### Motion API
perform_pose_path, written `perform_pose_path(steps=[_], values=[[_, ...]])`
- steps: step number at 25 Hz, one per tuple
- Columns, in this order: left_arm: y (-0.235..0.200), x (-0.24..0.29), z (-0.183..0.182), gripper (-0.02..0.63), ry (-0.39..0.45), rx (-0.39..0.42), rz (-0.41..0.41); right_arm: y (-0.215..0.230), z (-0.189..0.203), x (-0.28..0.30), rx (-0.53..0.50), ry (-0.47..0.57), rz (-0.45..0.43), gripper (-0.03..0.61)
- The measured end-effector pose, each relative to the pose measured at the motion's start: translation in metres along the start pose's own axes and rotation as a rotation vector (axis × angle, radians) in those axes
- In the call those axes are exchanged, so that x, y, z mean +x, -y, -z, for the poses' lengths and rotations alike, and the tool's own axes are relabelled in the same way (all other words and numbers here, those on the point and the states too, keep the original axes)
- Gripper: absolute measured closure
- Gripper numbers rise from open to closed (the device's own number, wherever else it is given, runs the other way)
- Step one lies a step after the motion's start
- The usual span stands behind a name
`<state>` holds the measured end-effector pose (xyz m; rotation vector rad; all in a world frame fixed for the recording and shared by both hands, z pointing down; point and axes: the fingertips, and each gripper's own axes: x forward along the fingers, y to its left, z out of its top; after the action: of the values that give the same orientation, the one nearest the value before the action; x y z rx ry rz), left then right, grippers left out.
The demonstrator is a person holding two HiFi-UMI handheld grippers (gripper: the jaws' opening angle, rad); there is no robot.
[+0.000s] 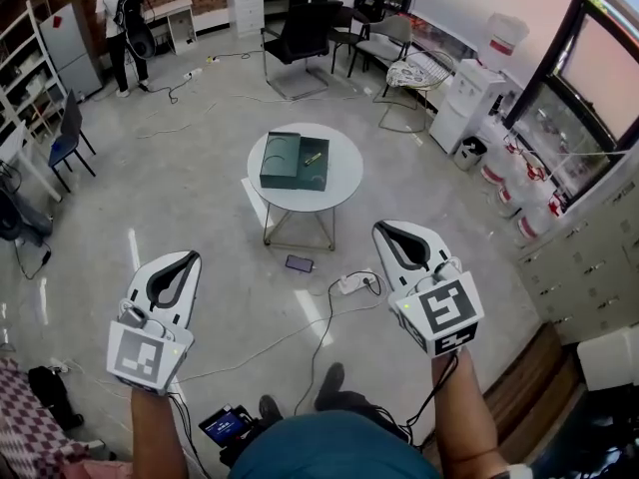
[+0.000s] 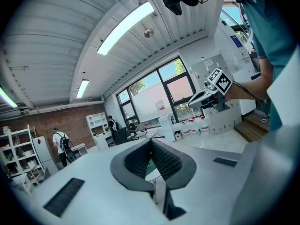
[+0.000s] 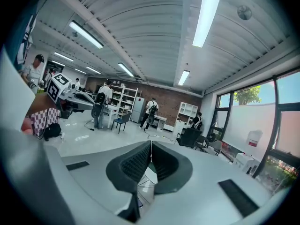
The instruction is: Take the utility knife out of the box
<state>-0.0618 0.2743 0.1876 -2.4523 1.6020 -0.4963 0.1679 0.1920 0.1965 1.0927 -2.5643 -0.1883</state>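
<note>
Both tools are up and empty. The left gripper (image 1: 188,257) has its dark ribbed pads pressed tip to tip with nothing between them, and the right gripper (image 1: 383,228) shows the same, pads meeting at the front with nothing caught. The small yellow utility knife (image 1: 313,158) lies well ahead of both grippers, inside the dark green open box (image 1: 285,163) on the round white table (image 1: 344,186). It sits toward the right gripper's side of the box, so I'd judge the right one the natural reach. The first job, as I read it, is closing the distance, stepping past the dark phone (image 1: 299,263) and the white power strip (image 1: 355,283) with its cables on the floor ahead. Then spread the jaws before descending and come down across the knife's narrow body rather than along it. Let the left gripper steady the box edge if it slides.
</note>
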Motion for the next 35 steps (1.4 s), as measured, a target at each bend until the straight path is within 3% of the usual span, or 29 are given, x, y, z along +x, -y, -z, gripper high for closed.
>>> perform_pose_path(steps=[11,19,28,35], values=[[0.017,0.046,-0.014,0.595,-0.05,-0.002,-0.072,0.056,0.012,0.023,0.005,0.033,-0.083,0.54],[0.043,0.093,-0.042,0.595,-0.052,0.003,-0.076,0.103,0.022,0.017,0.022,0.056,-0.111,0.54],[0.074,0.159,-0.066,0.595,-0.048,0.044,-0.012,0.16,0.044,0.002,0.062,0.065,-0.074,0.54],[0.075,0.213,-0.077,0.595,-0.009,0.067,0.064,0.191,0.059,-0.006,0.087,0.048,0.004,0.54]])
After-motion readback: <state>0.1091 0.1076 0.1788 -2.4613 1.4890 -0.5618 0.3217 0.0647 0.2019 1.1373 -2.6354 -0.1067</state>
